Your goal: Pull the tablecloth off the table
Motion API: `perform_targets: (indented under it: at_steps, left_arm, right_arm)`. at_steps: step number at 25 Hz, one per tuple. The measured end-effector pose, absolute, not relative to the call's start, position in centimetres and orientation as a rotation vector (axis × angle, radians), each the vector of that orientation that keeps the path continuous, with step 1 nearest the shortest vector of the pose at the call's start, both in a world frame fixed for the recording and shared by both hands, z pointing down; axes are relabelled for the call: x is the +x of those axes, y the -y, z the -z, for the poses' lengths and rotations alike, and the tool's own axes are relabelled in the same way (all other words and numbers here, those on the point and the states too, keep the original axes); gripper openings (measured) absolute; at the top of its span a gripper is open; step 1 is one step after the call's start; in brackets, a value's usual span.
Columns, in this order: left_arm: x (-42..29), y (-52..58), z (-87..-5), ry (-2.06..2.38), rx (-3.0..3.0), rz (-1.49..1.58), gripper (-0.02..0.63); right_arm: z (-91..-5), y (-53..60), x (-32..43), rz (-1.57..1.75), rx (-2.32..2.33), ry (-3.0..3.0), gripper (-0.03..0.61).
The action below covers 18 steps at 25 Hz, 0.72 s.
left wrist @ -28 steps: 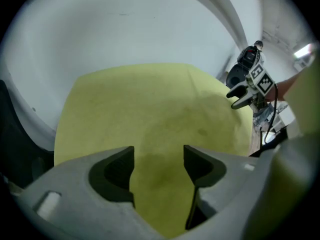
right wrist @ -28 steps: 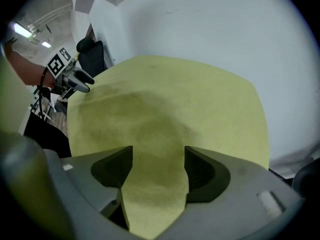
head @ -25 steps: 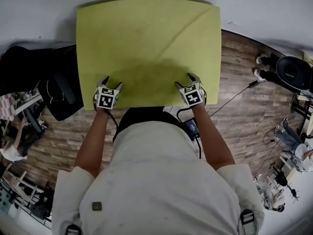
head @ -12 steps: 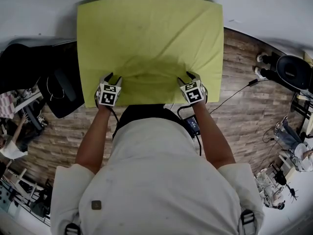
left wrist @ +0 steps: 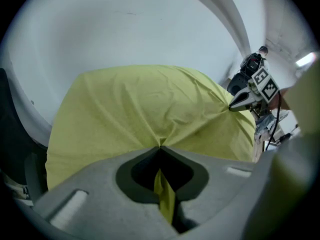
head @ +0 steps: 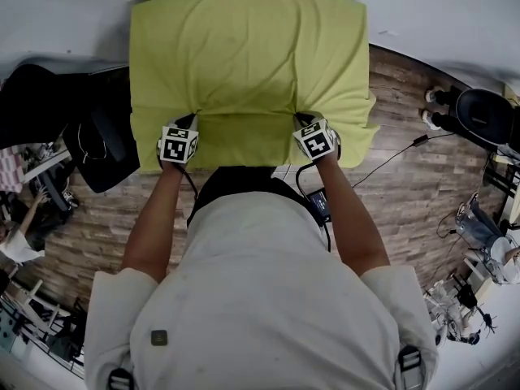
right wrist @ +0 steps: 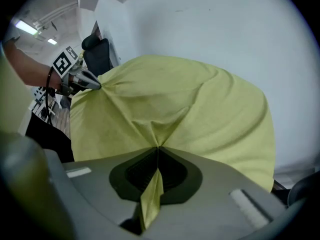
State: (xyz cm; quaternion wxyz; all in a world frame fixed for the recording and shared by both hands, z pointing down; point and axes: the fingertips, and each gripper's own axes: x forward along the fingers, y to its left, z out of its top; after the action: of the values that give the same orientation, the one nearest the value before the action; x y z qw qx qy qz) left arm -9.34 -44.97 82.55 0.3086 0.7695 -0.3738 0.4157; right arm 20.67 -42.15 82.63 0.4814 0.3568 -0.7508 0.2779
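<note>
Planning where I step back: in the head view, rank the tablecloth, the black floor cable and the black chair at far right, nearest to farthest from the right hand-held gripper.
1. The tablecloth: pinched in the right hand-held gripper.
2. The black floor cable: to its right, down on the floor.
3. The black chair: far right edge.

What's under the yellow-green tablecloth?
Nothing shows: the tablecloth covers the table completely; only a flat outline reads through. Left gripper and right gripper have just closed on folds near its front edge.
</note>
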Motion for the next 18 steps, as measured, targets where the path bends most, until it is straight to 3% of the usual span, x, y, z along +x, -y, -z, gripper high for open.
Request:
perform_targets:
  at_steps: [18]
  left_arm:
    - [-7.4,40.8,-70.3,1.18,2.159,-0.814,0.002]
  right_arm:
    - [-70.7,38.6,21.7,-0.598,1.063,2.084,0.015]
